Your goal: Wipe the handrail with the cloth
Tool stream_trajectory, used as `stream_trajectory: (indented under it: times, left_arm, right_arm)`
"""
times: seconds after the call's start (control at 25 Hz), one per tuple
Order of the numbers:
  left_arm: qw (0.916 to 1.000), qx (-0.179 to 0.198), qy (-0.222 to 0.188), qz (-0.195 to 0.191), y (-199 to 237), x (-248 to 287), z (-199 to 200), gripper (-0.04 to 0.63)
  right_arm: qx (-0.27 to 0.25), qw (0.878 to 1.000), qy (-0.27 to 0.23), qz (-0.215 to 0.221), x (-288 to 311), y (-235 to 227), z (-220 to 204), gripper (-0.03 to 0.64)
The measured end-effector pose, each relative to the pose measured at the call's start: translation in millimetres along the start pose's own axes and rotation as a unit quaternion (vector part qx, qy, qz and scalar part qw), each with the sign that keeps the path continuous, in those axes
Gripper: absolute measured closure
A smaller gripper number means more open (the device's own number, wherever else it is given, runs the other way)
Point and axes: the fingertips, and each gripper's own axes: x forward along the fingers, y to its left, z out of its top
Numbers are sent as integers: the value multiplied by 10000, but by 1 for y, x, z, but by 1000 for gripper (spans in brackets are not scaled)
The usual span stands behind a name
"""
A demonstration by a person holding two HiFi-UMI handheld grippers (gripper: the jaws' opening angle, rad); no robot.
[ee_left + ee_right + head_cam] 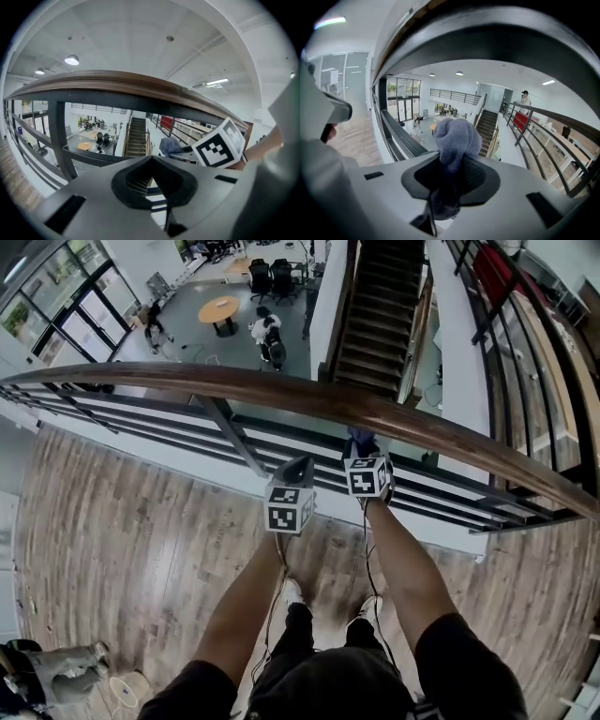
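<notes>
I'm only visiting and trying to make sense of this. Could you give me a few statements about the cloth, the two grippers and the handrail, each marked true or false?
1. The right gripper grips a bluish-grey cloth. True.
2. The left gripper holds a cloth too. False: its jaws are together with nothing between them.
3. The handrail has a brown wooden top. True.
4. The cloth is pressed on top of the handrail. False: it is held below the handrail, apart from it.

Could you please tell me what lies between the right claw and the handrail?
Only the blue-grey cloth, clamped in the right claw and poking up toward the handrail; the right gripper view shows it best.
</notes>
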Motion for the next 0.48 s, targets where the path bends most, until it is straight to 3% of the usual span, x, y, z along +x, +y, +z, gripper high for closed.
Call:
stream_trajectory:
  times: [0.48]
  left_arm:
    - [9980,84,299,-559,-167,56,1,597]
  right_arm:
    - [149,9994,7,-307,-57,-145,-71,514]
